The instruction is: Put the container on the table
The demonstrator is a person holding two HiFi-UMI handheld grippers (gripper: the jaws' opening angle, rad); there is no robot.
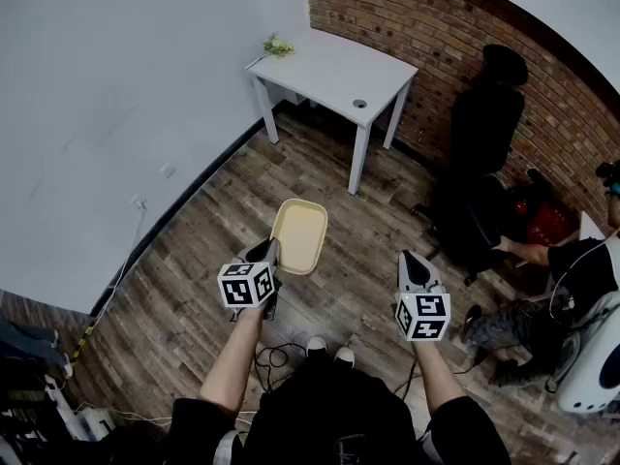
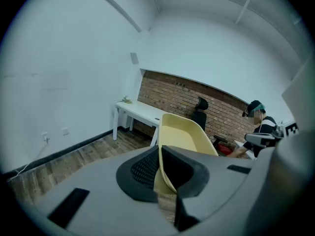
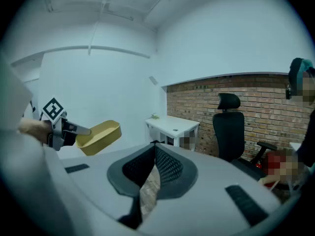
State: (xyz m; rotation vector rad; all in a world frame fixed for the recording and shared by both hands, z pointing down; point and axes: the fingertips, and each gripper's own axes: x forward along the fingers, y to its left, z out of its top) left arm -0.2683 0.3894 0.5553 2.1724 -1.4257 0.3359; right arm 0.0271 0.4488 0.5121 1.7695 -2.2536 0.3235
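Note:
A pale yellow rectangular container [image 1: 298, 235] hangs in the air above the wooden floor, held by its near rim in my left gripper [image 1: 265, 256]. In the left gripper view the container [image 2: 183, 135] rises between the jaws, which are shut on its edge. The right gripper view shows the same container [image 3: 100, 136] at the left. My right gripper [image 1: 415, 264] is held at the right, its jaws closed with nothing between them. The white table [image 1: 334, 70] stands ahead against the wall and also shows as the white table [image 2: 140, 112].
A black office chair [image 1: 481, 153] stands by the brick wall at the right. A person [image 1: 547, 279] sits on the floor at the right edge. Small flowers [image 1: 278, 46] and a small round object [image 1: 359, 104] lie on the table. Cables [image 1: 281, 342] trail by my feet.

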